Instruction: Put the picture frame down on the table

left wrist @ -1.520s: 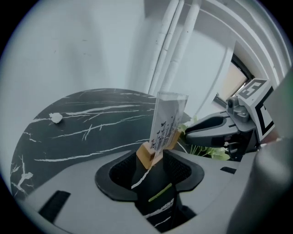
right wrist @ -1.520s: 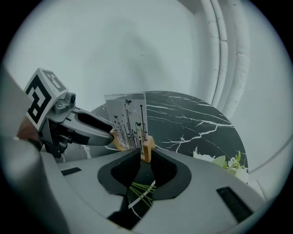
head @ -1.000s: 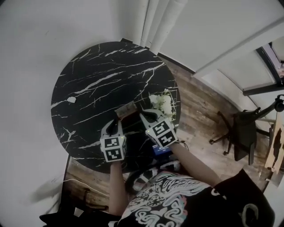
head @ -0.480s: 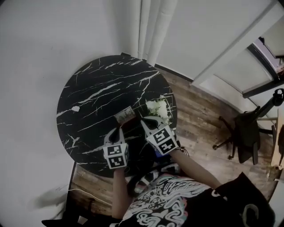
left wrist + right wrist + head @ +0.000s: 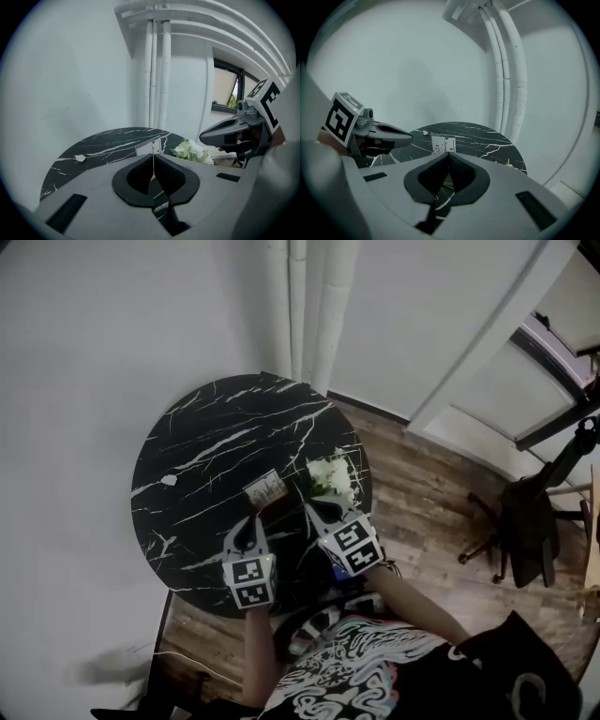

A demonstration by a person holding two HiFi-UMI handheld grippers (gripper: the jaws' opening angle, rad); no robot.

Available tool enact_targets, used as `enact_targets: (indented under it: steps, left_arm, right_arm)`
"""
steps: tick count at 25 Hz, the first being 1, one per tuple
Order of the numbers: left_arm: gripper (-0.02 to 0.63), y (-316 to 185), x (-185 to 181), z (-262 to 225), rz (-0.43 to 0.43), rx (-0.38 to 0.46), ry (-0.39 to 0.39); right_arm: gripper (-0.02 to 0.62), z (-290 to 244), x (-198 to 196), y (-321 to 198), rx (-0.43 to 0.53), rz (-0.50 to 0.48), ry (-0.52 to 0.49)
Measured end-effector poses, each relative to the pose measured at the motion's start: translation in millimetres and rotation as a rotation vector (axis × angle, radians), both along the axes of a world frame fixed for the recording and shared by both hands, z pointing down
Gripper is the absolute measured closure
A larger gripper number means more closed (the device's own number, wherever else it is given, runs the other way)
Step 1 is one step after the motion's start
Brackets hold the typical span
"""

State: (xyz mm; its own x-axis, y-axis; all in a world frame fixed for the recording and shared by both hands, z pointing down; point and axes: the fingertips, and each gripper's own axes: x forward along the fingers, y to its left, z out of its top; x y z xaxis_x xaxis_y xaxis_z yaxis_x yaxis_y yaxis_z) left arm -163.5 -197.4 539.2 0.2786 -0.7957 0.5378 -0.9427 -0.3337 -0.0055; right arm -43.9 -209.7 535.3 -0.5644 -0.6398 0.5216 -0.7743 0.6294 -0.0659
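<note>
Looking down on the round black marbled surface (image 5: 206,442), I see a small white scrap (image 5: 169,480) near its left edge. My left gripper (image 5: 252,520) hovers above the near edge, its jaws pressed together with nothing between them. Just beyond its tips, a little right of the surface's middle, the picture frame (image 5: 265,489) rests on the surface, clear of both grippers. In the right gripper view it shows as a pale panel with dark marks facing me, and it seems to stand rather than lie flat, though I cannot be sure. My right gripper (image 5: 310,508) is just right of the frame, its jaws likewise closed tip to tip on nothing. White flowers (image 5: 331,474) sit at the right edge, just past that gripper. Further right, on the wooden floor (image 5: 422,484), stands a dark office chair (image 5: 525,531).
</note>
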Motion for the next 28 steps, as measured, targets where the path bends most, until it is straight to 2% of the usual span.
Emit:
enact_targets:
  steps: [7, 15, 20, 28]
  left_arm:
    - [0.586, 15.7, -2.6, -23.8, -0.031, 0.055, 0.111]
    - [0.588, 29.8, -11.3, -36.0, -0.041, 0.093, 0.056]
    - [0.589, 35.5, -17.5, -43.6, -0.066, 0.112, 0.098]
    - [0.589, 39.0, -22.6, -41.4, -0.083, 0.118, 0.112]
  right_arm:
    - [0.577, -19.7, -5.4, 15.3, 0.05, 0.003, -0.03]
    - [0.577, -33.2, -7.2, 25.1, 0.076, 0.009, -0.048]
    - [0.577, -28.2, -7.5, 33.1, 0.062, 0.008, -0.049]
    - [0.578, -27.7, -5.9, 36.3, 0.071, 0.01, -0.046]
